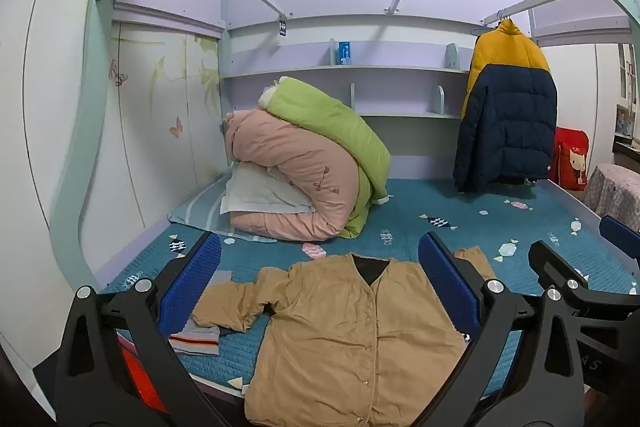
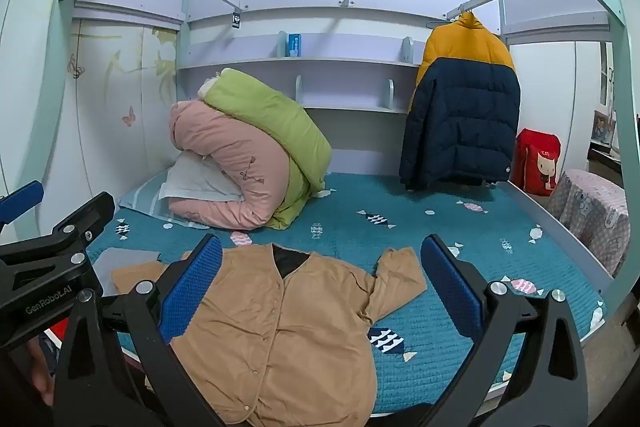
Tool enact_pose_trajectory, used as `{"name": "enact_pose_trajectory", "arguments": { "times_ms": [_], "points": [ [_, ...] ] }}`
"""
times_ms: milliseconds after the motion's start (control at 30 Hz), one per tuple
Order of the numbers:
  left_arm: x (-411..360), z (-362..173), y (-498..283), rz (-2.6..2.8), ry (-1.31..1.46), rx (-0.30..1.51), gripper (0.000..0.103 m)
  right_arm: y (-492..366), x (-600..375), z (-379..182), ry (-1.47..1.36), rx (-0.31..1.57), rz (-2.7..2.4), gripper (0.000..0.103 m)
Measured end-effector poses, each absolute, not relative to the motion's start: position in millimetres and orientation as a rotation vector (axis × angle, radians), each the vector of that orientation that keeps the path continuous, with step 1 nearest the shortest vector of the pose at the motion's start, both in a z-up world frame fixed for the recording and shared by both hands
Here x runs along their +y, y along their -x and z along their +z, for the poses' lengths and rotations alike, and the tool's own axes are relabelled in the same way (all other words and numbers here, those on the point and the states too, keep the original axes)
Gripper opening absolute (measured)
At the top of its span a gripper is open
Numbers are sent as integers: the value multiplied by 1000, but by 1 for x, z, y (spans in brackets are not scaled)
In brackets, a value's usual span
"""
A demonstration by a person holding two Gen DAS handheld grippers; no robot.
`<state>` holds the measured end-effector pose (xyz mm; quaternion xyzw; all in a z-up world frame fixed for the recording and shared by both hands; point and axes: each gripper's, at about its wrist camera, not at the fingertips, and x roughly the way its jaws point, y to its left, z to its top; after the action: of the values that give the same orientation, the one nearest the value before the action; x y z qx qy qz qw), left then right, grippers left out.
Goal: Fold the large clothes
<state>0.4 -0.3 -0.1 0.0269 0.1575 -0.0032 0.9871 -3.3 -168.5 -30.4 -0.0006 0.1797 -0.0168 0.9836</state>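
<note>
A tan button-front jacket (image 1: 344, 331) lies flat, front up, on the teal bed cover (image 1: 420, 239), its collar away from me and both sleeves spread out. It also shows in the right wrist view (image 2: 276, 331). My left gripper (image 1: 320, 279) is open and empty, held above the jacket's chest. My right gripper (image 2: 322, 275) is open and empty, held above the jacket's right half. The right gripper also shows at the right edge of the left wrist view (image 1: 584, 259). The left gripper shows at the left edge of the right wrist view (image 2: 44, 227).
Rolled pink and green quilts (image 1: 308, 163) and a pillow sit at the back left. A yellow and navy puffer coat (image 1: 508, 107) hangs at the back right. A folded grey striped garment (image 1: 196, 339) lies by the jacket's left sleeve. A red bag (image 2: 538, 167) stands right of the bed.
</note>
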Motion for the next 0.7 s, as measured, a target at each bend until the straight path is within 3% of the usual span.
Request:
{"name": "enact_pose_trajectory", "arguments": {
  "times_ms": [700],
  "points": [
    [1, -2, 0, -7, -55, 317, 98, 1, -167, -31, 2, 362, -36, 96]
  ]
}}
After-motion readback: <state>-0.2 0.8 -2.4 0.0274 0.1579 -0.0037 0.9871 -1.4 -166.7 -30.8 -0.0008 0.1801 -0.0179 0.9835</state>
